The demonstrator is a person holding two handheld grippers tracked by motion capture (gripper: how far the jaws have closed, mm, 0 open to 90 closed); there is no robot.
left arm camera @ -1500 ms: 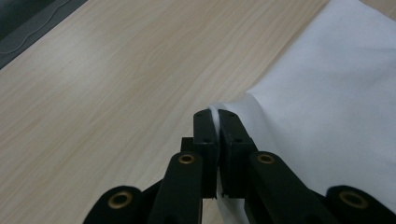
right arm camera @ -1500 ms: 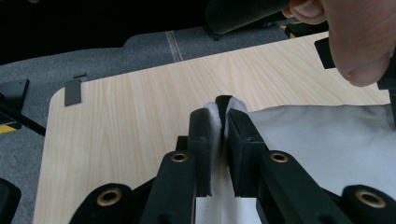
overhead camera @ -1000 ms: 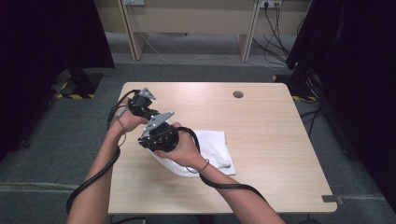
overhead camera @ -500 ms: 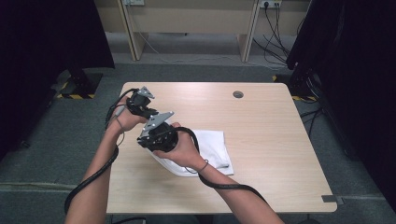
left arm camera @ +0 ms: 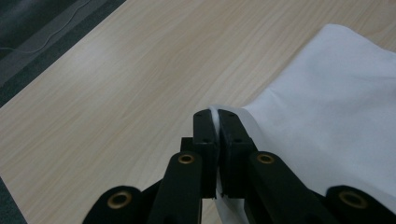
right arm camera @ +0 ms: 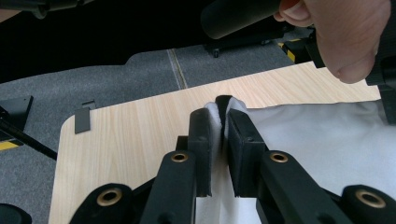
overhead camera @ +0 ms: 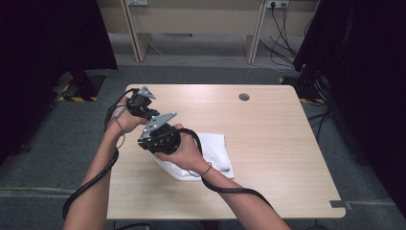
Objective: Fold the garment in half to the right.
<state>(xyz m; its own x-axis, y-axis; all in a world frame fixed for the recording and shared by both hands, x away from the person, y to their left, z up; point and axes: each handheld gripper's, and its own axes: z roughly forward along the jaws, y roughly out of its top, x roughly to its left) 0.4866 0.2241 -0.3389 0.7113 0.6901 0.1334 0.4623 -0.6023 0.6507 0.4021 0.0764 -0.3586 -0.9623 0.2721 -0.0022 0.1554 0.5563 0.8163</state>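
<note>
Both claws are clenched on the white cloth (overhead camera: 215,155): the left claw (left arm camera: 215,122) and the right claw (right arm camera: 223,122) each pinch a raised edge. The rest trails toward 4 o'clock across the bench (overhead camera: 277,143).

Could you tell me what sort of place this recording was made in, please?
Probably a lab or recording room: a lone wooden table on grey carpet, black curtains at both sides, and loose cables along the back wall.

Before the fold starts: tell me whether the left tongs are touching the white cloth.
Touching. The left gripper view shows the left tongs closed, a cloth edge pinched between the jaws.
</note>
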